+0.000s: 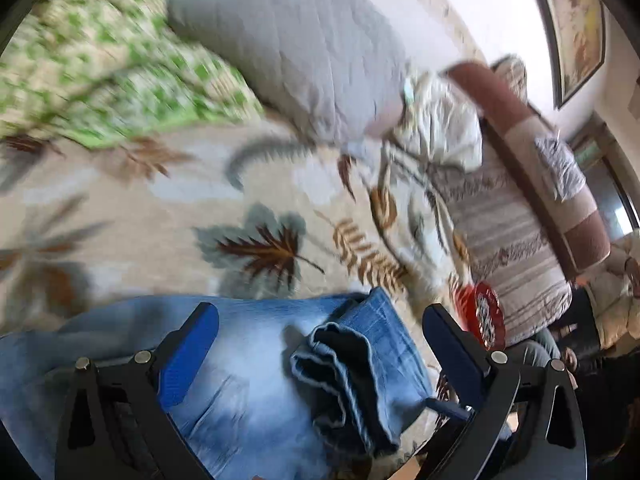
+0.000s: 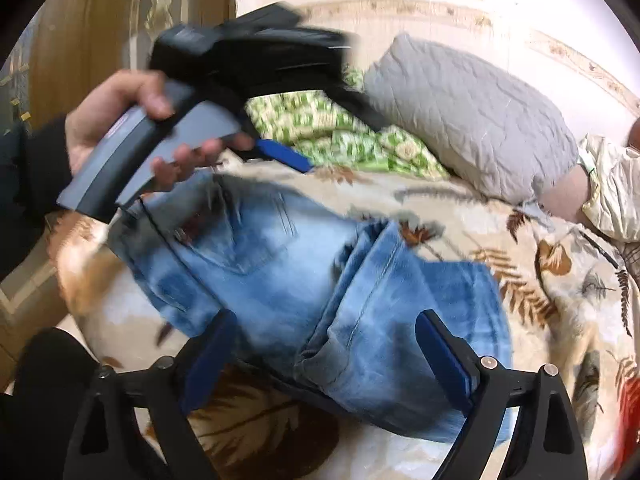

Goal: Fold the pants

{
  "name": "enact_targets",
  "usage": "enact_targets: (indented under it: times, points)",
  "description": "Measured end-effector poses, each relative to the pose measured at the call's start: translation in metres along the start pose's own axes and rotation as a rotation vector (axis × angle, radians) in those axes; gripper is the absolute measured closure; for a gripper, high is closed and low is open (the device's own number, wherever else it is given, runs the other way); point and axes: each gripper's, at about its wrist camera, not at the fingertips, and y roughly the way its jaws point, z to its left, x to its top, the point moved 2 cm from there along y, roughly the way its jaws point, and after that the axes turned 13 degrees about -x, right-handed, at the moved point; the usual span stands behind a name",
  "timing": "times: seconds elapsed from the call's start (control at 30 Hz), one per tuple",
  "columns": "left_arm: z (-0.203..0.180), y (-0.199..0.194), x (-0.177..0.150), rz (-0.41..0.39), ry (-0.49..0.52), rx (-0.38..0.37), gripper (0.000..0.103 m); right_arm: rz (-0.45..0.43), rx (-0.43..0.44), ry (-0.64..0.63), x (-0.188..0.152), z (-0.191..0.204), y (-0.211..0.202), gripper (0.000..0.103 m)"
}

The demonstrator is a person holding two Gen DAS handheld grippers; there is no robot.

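Two grippers hang with jaws apart over folded jeans [image 2: 304,276] on a leaf-print blanket [image 1: 160,208]: left gripper [image 1: 320,332] above the hems, right gripper [image 2: 326,340] over the stacked legs, neither pinching cloth. Judged by its thick seams and doubled layers, the denim looks heavy, limp and not slippery; hem corners or the waistband seem the soundest holds. A grey pillow [image 1: 280,36] and green quilt [image 2: 340,136] lie beyond, with a striped sofa [image 1: 512,232] beside the bed.
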Motion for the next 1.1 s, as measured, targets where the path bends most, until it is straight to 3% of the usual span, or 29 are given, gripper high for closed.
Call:
enact_targets:
  times: [0.2, 0.3, 0.4, 0.53, 0.67, 0.77, 0.9, 1.1]
  points:
    - [-0.018, -0.064, -0.025, -0.116, 0.029, 0.104, 0.000, -0.056, 0.055, 0.106, 0.007, -0.051, -0.037, 0.003]
    - [-0.032, -0.071, -0.048, -0.128, 0.070, 0.171, 0.000, -0.046, 0.088, 0.132, 0.007, -0.070, -0.045, 0.002]
    - [-0.049, -0.063, -0.078, -0.091, 0.163, 0.235, 0.000, -0.013, 0.134, 0.158, 0.005, -0.094, -0.044, 0.002]
    - [-0.071, -0.036, -0.115, -0.030, 0.271, 0.184, 0.000, 0.040, 0.189, 0.186, 0.008, -0.125, -0.029, 0.002]
    - [-0.080, -0.012, -0.133, -0.025, 0.271, 0.121, 0.000, 0.118, 0.269, 0.201, 0.022, -0.151, -0.008, 0.002]
    - [-0.079, 0.014, -0.134, -0.034, 0.227, 0.117, 0.000, 0.184, 0.258, 0.105, 0.041, -0.154, 0.020, 0.002]
    - [-0.077, 0.041, -0.133, -0.036, 0.189, 0.101, 0.000, 0.274, 0.235, -0.114, 0.067, -0.136, 0.068, 0.003]
    - [-0.063, 0.074, -0.135, 0.017, 0.165, 0.123, 0.000, 0.358, 0.252, -0.428, 0.068, -0.095, 0.116, 0.018]
